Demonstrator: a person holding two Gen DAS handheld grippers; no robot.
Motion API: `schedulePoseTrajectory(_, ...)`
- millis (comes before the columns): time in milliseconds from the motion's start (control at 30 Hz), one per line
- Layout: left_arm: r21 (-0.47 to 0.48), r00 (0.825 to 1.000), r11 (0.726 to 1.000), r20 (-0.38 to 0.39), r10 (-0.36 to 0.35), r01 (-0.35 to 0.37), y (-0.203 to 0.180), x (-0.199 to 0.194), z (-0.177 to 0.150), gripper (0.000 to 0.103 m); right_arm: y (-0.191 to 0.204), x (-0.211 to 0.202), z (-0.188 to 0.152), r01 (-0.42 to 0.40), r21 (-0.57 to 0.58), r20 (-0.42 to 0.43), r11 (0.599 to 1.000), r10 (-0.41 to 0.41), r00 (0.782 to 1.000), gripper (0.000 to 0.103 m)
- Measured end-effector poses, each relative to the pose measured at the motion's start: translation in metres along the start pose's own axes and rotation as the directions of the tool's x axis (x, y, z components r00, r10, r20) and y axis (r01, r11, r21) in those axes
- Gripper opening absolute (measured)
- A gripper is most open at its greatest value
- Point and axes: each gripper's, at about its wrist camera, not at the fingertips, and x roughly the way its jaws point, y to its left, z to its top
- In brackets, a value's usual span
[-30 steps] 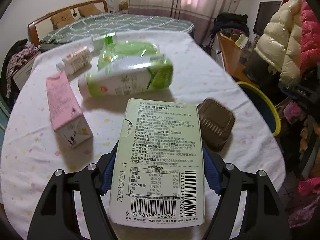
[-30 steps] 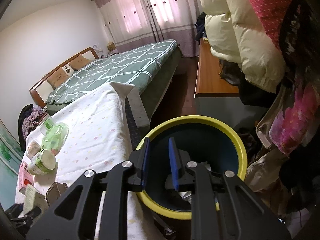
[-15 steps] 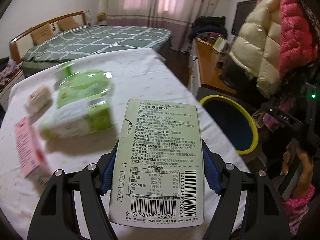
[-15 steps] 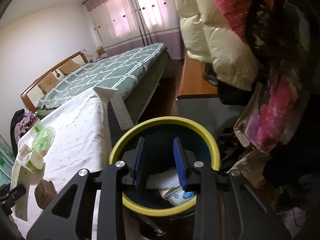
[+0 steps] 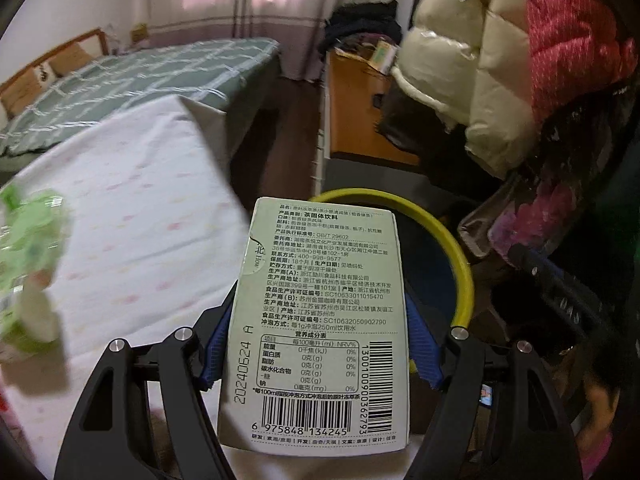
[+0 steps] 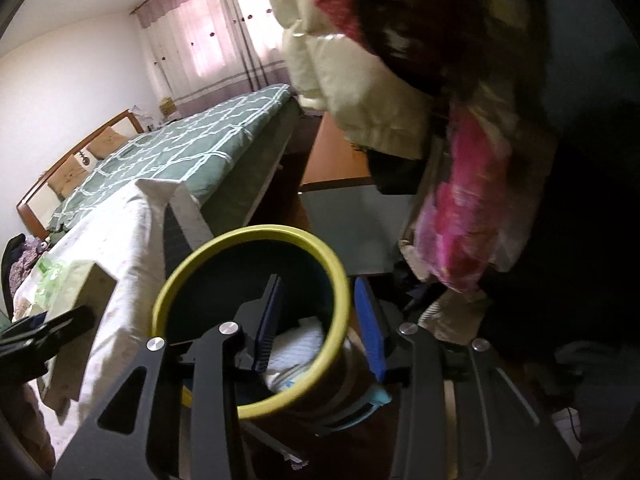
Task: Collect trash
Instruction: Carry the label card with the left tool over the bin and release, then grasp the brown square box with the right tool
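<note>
1. My left gripper [image 5: 318, 344] is clamped on a pale green box [image 5: 320, 320], blue pads pressed to its two long sides, printed back panel facing the camera. I hold it near its lower half so the top end sticks out forward, ready to go in first.
2. The box hangs off the edge of the table [image 5: 132, 208] with the yellow-rimmed bin [image 5: 460, 264] just behind it. I judge I am at the carry-over step, with the drop not yet made.
3. My right gripper [image 6: 316, 324] straddles the bin's [image 6: 192, 272] rim, one pad inside and one outside the wall. The jaws are spread and grip nothing; whether they touch the rim I cannot tell. I read this as steadying the bin for the drop.
4. Inside the bin lies crumpled white paper [image 6: 298, 344] and something pale beneath it, too hidden to name.
5. Green packets [image 5: 28, 264] wait on the table, blurred, so more trash remains.
</note>
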Motion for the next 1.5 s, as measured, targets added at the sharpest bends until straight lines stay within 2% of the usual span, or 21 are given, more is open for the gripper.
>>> schedulePoseTrajectory(300,0.045,1.000,0.999,-0.031,0.006,-0.005,-0.038,0.047,0.022,0.073,-0.020,0.004,0.000,0.021,0.024,-0.007,0.999,-0.021,1.000,0.041)
schedulePoseTrajectory(333,0.047,0.999,0.999,-0.037,0.003,-0.001,-0.040,0.051,0.024,0.076,-0.020,0.004,-0.001,0.023,0.024,-0.007,0.999,-0.023,1.000,0.041)
schedulePoseTrajectory(367,0.046,0.999,0.999,-0.037,0.001,0.001,-0.042,0.053,0.025,0.085,-0.020,0.004,-0.001,0.025,0.024,-0.008,0.999,-0.024,1.000,0.042)
schedulePoseTrajectory(400,0.045,0.999,0.999,-0.032,0.006,-0.004,-0.041,0.052,0.025,0.088,-0.020,0.004,-0.001,0.026,0.022,-0.009,0.999,-0.026,1.000,0.042)
schedulePoseTrajectory(467,0.047,1.000,0.999,-0.024,0.015,-0.014,-0.041,0.048,0.025,0.088,-0.018,0.004,-0.001,0.024,0.020,-0.010,1.000,-0.024,1.000,0.042)
schedulePoseTrajectory(600,0.042,1.000,0.999,0.009,0.019,-0.019,-0.035,0.023,0.021,0.089,-0.011,0.000,0.000,0.007,0.010,-0.005,1.000,-0.006,1.000,0.044)
schedulePoseTrajectory(700,0.016,0.998,1.000,0.059,0.014,-0.015,-0.022,-0.011,0.016,0.093,-0.001,-0.004,-0.001,-0.013,-0.004,-0.002,1.000,0.013,1.000,0.046)
schedulePoseTrajectory(900,-0.063,0.985,0.997,0.161,0.061,-0.051,0.018,-0.085,-0.006,0.095,0.027,-0.007,-0.007,-0.057,-0.041,-0.017,0.998,0.056,0.998,0.047)
schedulePoseTrajectory(1100,-0.173,0.960,0.978,0.231,0.156,-0.117,0.078,-0.151,-0.045,0.096,0.074,-0.015,-0.019,-0.128,-0.104,-0.043,0.986,0.124,0.991,0.048)
schedulePoseTrajectory(1167,-0.218,0.945,0.963,0.250,0.210,-0.156,0.103,-0.172,-0.062,0.096,0.093,-0.018,-0.023,-0.158,-0.132,-0.054,0.978,0.153,0.987,0.050)
schedulePoseTrajectory(1333,-0.323,0.898,0.911,0.272,0.347,-0.255,0.160,-0.219,-0.103,0.096,0.155,-0.021,-0.038,-0.275,-0.203,-0.113,0.940,0.256,0.960,0.051)
schedulePoseTrajectory(1500,-0.395,0.861,0.862,0.260,0.437,-0.318,0.203,-0.245,-0.135,0.097,0.220,-0.021,-0.056,-0.374,-0.280,-0.177,0.884,0.335,0.925,0.057)
